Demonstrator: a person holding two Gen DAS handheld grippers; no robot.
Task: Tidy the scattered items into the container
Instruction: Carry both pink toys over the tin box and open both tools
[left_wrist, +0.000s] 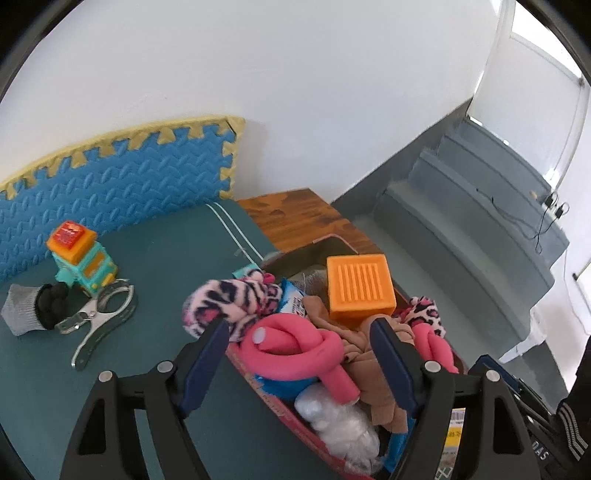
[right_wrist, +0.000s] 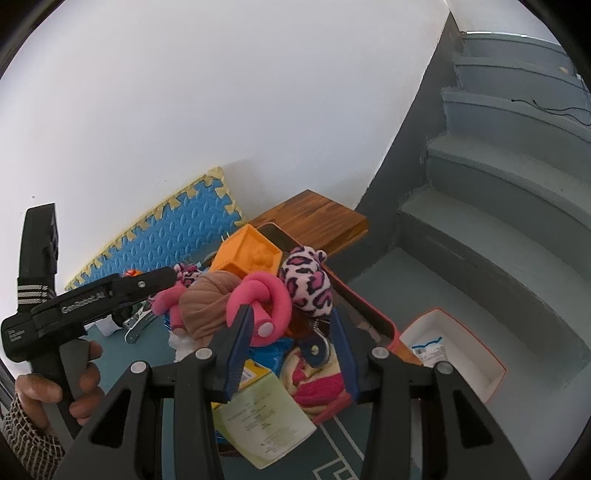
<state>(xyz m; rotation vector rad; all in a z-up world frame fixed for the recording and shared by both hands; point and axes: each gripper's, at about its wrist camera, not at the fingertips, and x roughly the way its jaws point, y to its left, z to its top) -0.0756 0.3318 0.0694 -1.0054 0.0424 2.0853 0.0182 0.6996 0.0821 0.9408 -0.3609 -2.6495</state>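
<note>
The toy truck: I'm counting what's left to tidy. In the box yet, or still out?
Still out. The toy truck stands on the green mat, left of the box.

"genrobot.ai" printed white on left gripper (right_wrist: 162, 278) body; other labels and package print too blurred.

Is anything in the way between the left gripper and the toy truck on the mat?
Yes, partly. The left gripper hangs open over the full box, while the toy truck stands far off to the side on the green mat. A big metal clip and a grey-black glove lie just in front of the truck.
</note>
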